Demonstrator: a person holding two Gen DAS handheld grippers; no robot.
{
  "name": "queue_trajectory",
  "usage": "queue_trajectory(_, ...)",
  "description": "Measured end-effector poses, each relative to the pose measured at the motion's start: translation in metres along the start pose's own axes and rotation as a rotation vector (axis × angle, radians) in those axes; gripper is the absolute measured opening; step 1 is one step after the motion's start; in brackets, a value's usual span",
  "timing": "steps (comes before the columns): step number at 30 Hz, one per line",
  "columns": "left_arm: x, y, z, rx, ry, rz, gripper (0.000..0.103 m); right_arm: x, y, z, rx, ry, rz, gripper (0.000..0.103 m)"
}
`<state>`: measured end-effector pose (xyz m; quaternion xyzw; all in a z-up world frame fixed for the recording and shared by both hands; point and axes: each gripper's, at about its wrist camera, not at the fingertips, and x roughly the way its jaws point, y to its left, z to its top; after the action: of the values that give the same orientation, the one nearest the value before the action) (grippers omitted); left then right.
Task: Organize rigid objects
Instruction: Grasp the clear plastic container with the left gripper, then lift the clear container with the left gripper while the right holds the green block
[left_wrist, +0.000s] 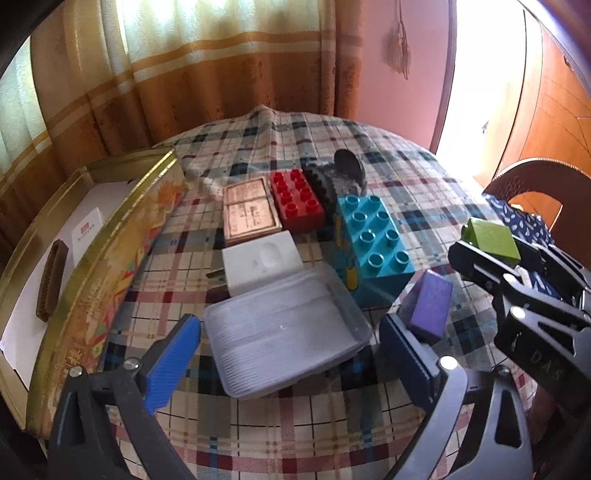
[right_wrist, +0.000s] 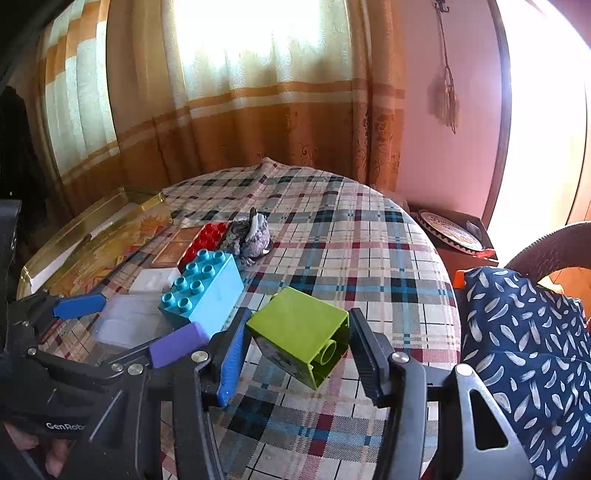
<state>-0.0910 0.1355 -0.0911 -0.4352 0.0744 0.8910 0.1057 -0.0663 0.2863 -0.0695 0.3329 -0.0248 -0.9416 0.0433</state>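
Observation:
My right gripper (right_wrist: 297, 350) is shut on a green block (right_wrist: 299, 332) and holds it tilted above the plaid tablecloth (right_wrist: 351, 236); it also shows in the left wrist view (left_wrist: 491, 236). My left gripper (left_wrist: 291, 350) is open over a clear plastic tray (left_wrist: 284, 328). A purple block (left_wrist: 430, 302) lies by its right finger (left_wrist: 404, 356). On the table stand a teal brick (left_wrist: 373, 236), a red brick (left_wrist: 295, 199), a brown box (left_wrist: 249, 214) and a white holder (left_wrist: 260, 258).
A gold tin (left_wrist: 96, 269) with a white box and a brown brush inside stands at the left. A grey object (right_wrist: 251, 236) lies behind the bricks. A chair with blue patterned cloth (right_wrist: 524, 332) is at the right.

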Motion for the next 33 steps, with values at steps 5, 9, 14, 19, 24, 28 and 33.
queue_trajectory(5,0.001,0.006,-0.001,-0.026,0.007,0.005,0.099,0.002,-0.003,-0.003,0.006,0.002,0.002,0.055)
queue_trajectory(9,0.002,0.012,-0.002,-0.045,0.014,-0.015,0.093,0.000,0.001,-0.004,-0.017,-0.009,-0.008,0.055)
queue_trajectory(14,0.003,0.019,-0.004,-0.079,0.022,-0.054,0.085,-0.001,0.005,-0.004,-0.043,-0.017,-0.021,0.055)
queue_trajectory(19,0.002,0.027,-0.005,-0.115,0.005,-0.079,0.085,-0.002,0.005,-0.004,-0.044,-0.020,-0.020,0.055)
queue_trajectory(24,-0.004,0.030,-0.007,-0.136,-0.031,-0.082,0.085,-0.004,0.005,-0.004,-0.046,-0.033,-0.019,0.055)
queue_trajectory(28,-0.009,0.034,-0.008,-0.157,-0.058,-0.080,0.085,-0.006,0.004,-0.004,-0.045,-0.045,-0.014,0.055)
queue_trajectory(33,-0.013,0.039,-0.009,-0.186,-0.087,-0.077,0.085,-0.008,0.004,-0.005,-0.045,-0.062,-0.011,0.055)
